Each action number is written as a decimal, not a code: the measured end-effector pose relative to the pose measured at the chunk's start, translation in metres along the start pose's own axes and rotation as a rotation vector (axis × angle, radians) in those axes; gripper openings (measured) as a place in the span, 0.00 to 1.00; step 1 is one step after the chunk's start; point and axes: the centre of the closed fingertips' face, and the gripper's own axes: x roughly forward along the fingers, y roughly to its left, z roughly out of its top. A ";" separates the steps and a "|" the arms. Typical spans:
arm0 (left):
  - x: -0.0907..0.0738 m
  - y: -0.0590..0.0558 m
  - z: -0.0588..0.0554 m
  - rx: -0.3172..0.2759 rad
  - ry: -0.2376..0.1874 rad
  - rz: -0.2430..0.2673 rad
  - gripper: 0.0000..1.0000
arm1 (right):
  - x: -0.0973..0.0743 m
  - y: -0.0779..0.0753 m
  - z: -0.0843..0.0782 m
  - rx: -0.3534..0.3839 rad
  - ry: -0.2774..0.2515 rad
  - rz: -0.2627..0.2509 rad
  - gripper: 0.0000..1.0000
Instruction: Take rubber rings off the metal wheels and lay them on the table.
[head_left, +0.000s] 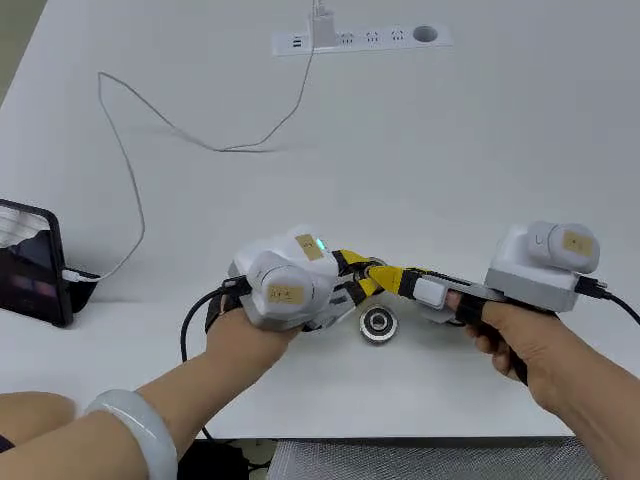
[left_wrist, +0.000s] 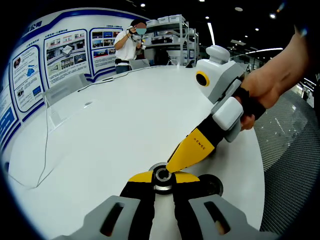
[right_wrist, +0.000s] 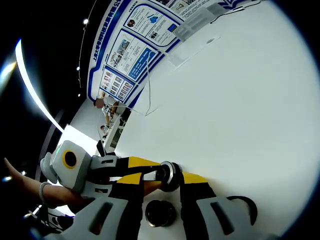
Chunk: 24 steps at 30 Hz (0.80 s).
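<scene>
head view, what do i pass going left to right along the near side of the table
dark device → bracelet → left hand → loose wheel → right hand

Ceiling strip lights (left_wrist: 211, 32) are flooding the white counter (head_left: 450, 130) evenly, casting only soft shadows. Fisheye bending is warping both gripper views' edges; wall posters (left_wrist: 65, 50) are curving.
</scene>
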 end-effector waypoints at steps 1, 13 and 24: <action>0.000 0.000 0.000 0.001 0.000 0.000 0.14 | 0.000 0.001 0.000 -0.002 0.001 0.001 0.30; 0.000 0.000 0.000 0.001 0.000 -0.001 0.14 | 0.000 0.004 0.002 0.026 0.004 0.017 0.31; 0.000 0.000 0.000 0.000 0.001 0.000 0.14 | 0.000 0.005 0.000 0.029 0.012 0.021 0.32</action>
